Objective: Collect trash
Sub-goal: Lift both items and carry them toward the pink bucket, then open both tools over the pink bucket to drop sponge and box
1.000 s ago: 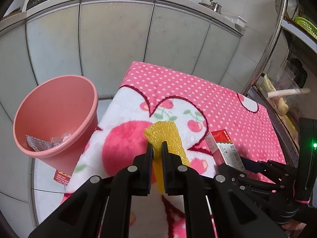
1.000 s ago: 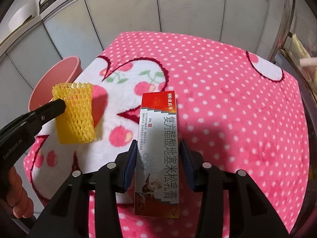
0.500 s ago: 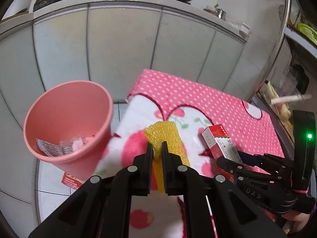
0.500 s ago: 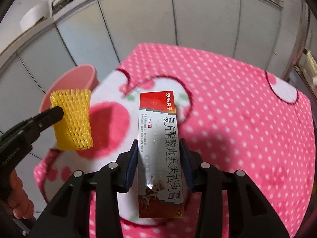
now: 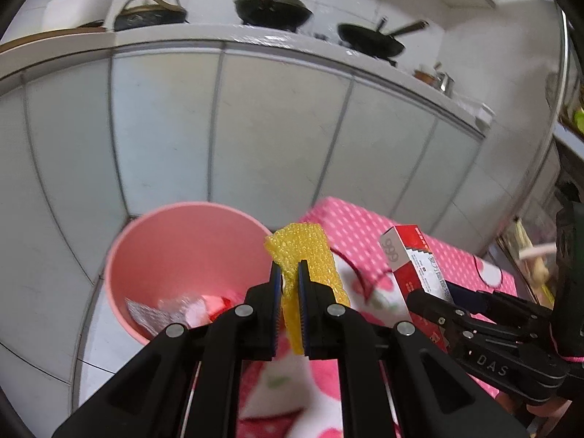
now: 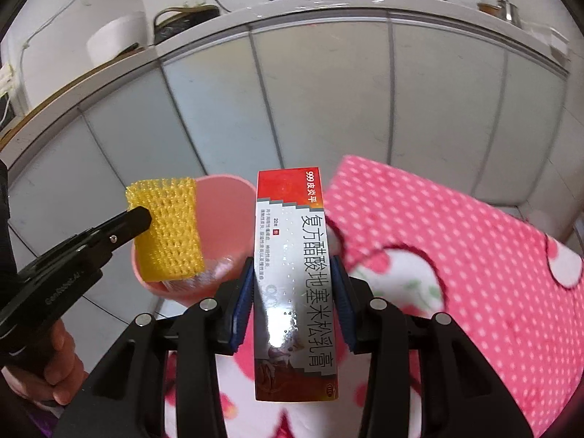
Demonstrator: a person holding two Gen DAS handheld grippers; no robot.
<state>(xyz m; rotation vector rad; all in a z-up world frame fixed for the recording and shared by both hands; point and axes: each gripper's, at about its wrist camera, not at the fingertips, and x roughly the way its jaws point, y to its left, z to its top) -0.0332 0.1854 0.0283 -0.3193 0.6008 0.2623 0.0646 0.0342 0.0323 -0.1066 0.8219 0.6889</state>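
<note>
My left hand-held gripper (image 5: 289,284) is clamping one yellow foam net sleeve (image 5: 306,255) beside the one pink bin (image 5: 182,255); my right hand-held gripper (image 6: 294,295) is squeezing one red-and-white ointment box (image 6: 295,277) over the pink blanket (image 6: 456,241).

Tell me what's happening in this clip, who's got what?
A person is clearing trash with two handheld grippers. The left gripper is shut on a yellow foam net, held up near the pink bin, which already has some wrappers in it. The right gripper is clamped on a red-and-white medicine box, raised above the pink blanket. Nothing has been dropped yet.
</note>
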